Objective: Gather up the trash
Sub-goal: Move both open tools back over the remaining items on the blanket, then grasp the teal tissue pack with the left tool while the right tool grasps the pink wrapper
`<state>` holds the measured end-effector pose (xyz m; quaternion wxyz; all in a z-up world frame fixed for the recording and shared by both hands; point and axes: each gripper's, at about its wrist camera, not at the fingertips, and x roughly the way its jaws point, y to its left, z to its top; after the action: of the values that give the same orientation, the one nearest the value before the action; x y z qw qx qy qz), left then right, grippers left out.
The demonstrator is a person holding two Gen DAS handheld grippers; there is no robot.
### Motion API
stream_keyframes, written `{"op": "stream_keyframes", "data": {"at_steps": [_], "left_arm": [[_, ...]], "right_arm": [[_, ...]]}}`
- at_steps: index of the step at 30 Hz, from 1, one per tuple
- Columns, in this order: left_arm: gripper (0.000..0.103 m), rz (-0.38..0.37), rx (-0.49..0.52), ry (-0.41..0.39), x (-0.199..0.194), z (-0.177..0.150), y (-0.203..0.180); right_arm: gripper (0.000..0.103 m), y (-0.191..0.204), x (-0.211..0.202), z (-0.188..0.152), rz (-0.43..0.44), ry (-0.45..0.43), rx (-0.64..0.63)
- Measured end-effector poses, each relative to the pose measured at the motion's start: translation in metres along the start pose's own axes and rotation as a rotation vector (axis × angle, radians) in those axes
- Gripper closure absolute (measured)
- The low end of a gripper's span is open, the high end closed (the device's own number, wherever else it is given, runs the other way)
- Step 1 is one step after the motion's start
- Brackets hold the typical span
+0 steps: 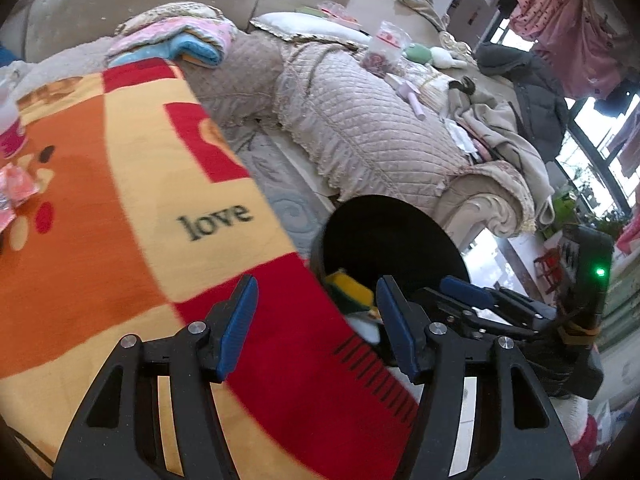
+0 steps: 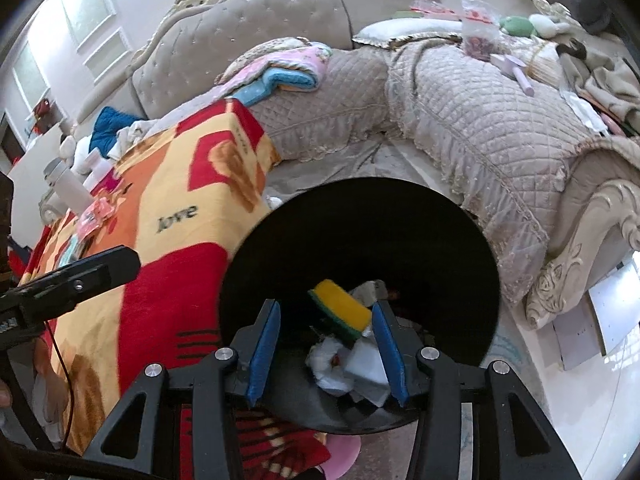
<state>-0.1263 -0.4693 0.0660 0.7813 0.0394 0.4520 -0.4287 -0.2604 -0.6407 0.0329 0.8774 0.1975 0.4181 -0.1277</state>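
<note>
1. Over the near right corner of the counter, both pairs of tongs hang side by side, and the whole counter is draped in a fleecy blanket point(image 1: 132, 200) of orange, cream and red blocks with "love" printed on it.

2. Just off that corner stands the black bin point(image 2: 440, 216), round, smooth-walled and deep, its mouth wide open right below the right tongs point(image 2: 326, 342).

3. Inside the bin lies a yellow sponge point(image 2: 340, 302) with a green scouring back, a soft oblong slab, its long axis running from upper left to lower right in the right wrist view. Under it sit crumpled white tissue point(image 2: 326, 360) and a pale foam block point(image 2: 366, 362).

4. The right tongs are parted, blue ribbed pads apart with nothing pressed between them; the sponge only shows through the gap, down in the bin.

5. The left tongs point(image 1: 316, 324) are parted a bit wider and empty, hovering over the red patch of blanket at the counter's right edge.

6. Now the key relation: the trash left to collect looks like the crinkly pink wrappers point(image 1: 18, 188) at the counter's far left edge, well apart from both tongs, beside a white bottle point(image 1: 10, 120) with a pink label. The left tongs are nearer, I'd judge, and must swing left across the blanket.
</note>
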Motion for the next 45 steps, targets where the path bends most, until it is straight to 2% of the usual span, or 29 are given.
{"op": "stream_keyframes", "data": {"at_steps": [2, 3, 13, 16, 22, 26, 32, 39, 41, 43, 44, 45], "left_arm": [[0.043, 0.020, -0.009, -0.010, -0.007, -0.002, 0.010], [0.043, 0.030, -0.013, -0.016, -0.010, -0.003, 0.016], [0.042, 0.154, -0.134, -0.043, -0.052, -0.020, 0.101], [0.041, 0.199, -0.156, -0.058, -0.067, -0.025, 0.125], [0.032, 0.324, -0.214, -0.099, -0.101, -0.027, 0.191], [0.029, 0.407, -0.234, -0.077, -0.103, -0.018, 0.230], [0.029, 0.469, -0.221, -0.016, -0.082, -0.009, 0.264], [0.029, 0.456, -0.243, -0.013, -0.078, -0.002, 0.286], [0.029, 0.425, -0.271, 0.001, -0.076, -0.004, 0.299], [0.029, 0.384, -0.306, -0.020, -0.081, -0.008, 0.308], [0.031, 0.368, -0.322, -0.035, -0.085, -0.010, 0.311], [0.042, 0.358, -0.331, -0.040, -0.089, -0.012, 0.313]], "right_arm": [[0.043, 0.011, -0.001, 0.002, 0.012, -0.003, -0.018], [0.041, 0.017, -0.001, 0.003, 0.018, -0.004, -0.028], [0.040, 0.091, 0.024, 0.004, 0.107, 0.046, -0.153], [0.036, 0.118, 0.033, 0.004, 0.132, 0.069, -0.202], [0.034, 0.158, 0.047, 0.005, 0.161, 0.101, -0.281], [0.034, 0.175, 0.053, 0.007, 0.174, 0.113, -0.297], [0.027, 0.201, 0.060, 0.018, 0.197, 0.115, -0.318], [0.024, 0.240, 0.081, 0.048, 0.249, 0.097, -0.357], [0.024, 0.252, 0.091, 0.058, 0.282, 0.098, -0.357], [0.023, 0.268, 0.101, 0.068, 0.322, 0.097, -0.365], [0.023, 0.275, 0.105, 0.073, 0.331, 0.098, -0.374], [0.023, 0.284, 0.110, 0.079, 0.337, 0.097, -0.390]]}}
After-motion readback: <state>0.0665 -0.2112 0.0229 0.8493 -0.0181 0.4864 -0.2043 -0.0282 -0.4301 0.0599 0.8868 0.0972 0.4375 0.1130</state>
